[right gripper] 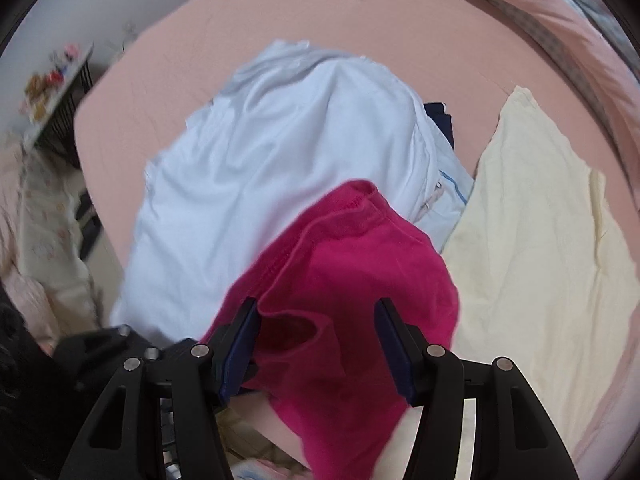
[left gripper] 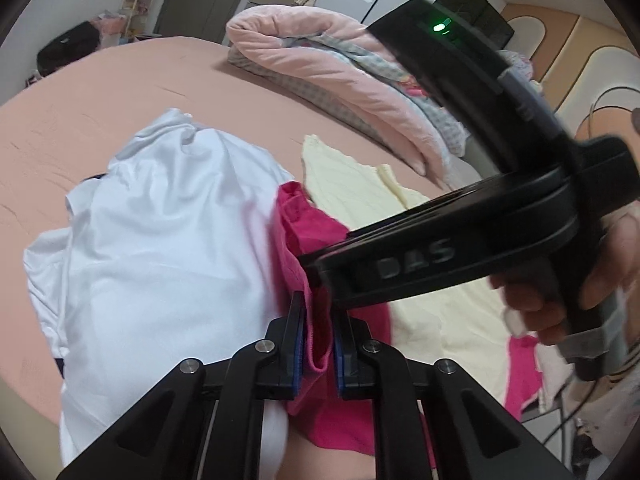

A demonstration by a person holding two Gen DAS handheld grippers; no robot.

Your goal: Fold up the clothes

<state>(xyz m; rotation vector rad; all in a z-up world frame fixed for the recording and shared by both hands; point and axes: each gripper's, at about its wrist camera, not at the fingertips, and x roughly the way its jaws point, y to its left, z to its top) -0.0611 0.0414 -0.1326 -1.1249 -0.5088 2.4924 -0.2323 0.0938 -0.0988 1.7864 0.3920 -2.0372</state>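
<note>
Left gripper (left gripper: 318, 344) clenches the pink garment (left gripper: 316, 272) hem at six o'clock, probably to lift it; right gripper (right gripper: 316, 344) straddles it, released.

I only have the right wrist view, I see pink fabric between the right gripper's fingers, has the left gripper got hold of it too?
Observer: Yes. In the left wrist view the left gripper is shut on a hem of the pink garment.
Operator: Is my right gripper gripping it?
Observer: No. The right gripper stands open, with the fabric lying loose between its fingers.
Operator: What is beyond the clothes that I can't see?
Observer: A rolled pink quilt lies farther back on the bed, behind the white shirt and the cream cloth.
Operator: Who holds the right gripper?
Observer: A hand wraps its handle at the right of the left wrist view.
</note>
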